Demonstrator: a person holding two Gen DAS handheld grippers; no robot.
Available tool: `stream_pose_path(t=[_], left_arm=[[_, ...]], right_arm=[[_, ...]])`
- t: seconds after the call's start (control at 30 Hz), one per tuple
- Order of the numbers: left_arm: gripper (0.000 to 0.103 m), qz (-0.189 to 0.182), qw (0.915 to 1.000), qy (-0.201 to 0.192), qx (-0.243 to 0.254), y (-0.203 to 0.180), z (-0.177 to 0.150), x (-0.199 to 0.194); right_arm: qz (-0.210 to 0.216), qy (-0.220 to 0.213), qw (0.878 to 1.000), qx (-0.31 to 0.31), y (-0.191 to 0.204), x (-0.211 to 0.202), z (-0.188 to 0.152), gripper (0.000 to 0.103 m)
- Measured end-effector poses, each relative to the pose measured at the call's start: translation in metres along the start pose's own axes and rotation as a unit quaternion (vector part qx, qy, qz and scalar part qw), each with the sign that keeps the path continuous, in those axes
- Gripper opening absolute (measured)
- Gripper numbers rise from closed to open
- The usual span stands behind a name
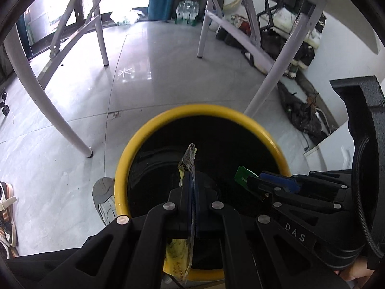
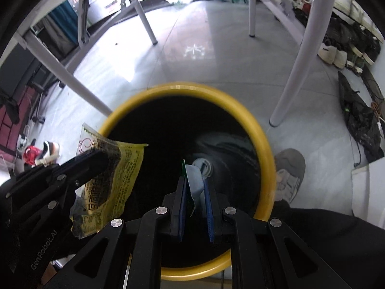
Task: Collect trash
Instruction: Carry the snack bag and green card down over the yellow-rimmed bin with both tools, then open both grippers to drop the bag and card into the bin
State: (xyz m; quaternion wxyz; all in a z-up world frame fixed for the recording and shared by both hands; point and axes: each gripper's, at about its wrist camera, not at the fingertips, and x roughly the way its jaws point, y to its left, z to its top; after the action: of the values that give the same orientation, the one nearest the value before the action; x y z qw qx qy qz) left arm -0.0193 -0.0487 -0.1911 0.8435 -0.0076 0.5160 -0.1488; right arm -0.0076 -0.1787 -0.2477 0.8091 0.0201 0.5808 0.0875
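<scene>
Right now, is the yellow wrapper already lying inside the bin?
No: the left gripper holds the yellow wrapper above the bin.

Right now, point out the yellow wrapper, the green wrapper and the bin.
yellow wrapper [image 2: 125, 168]: right wrist view, on its printed yellow face.
green wrapper [image 1: 243, 175]: left wrist view, on the green corner sticking out.
bin [image 2: 182, 88]: right wrist view, on the far yellow rim.

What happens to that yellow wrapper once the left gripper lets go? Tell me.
The yellow wrapper looks thin, crinkled and floppy, so it would probably flutter rather than drop straight. It hangs over the bin's yellow rim, so it may catch there. The left gripper pinches it flat.
</scene>
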Motion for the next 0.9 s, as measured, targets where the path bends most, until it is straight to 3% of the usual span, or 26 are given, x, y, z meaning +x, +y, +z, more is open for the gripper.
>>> stream_pose_path(t=[0.3, 0.9], left_arm=[[0.000, 0.003, 0.9998, 0.021, -0.005, 0.009, 0.000, 0.010], [0.000, 0.023, 0.9994, 0.026, -0.005, 0.008, 0.004, 0.021]], right_arm=[[0.007, 0.012, 1.000, 0.002, -0.001, 0.009, -0.002, 0.013], [0.008, 0.021, 1.000, 0.008, -0.005, 0.015, 0.001, 0.014]])
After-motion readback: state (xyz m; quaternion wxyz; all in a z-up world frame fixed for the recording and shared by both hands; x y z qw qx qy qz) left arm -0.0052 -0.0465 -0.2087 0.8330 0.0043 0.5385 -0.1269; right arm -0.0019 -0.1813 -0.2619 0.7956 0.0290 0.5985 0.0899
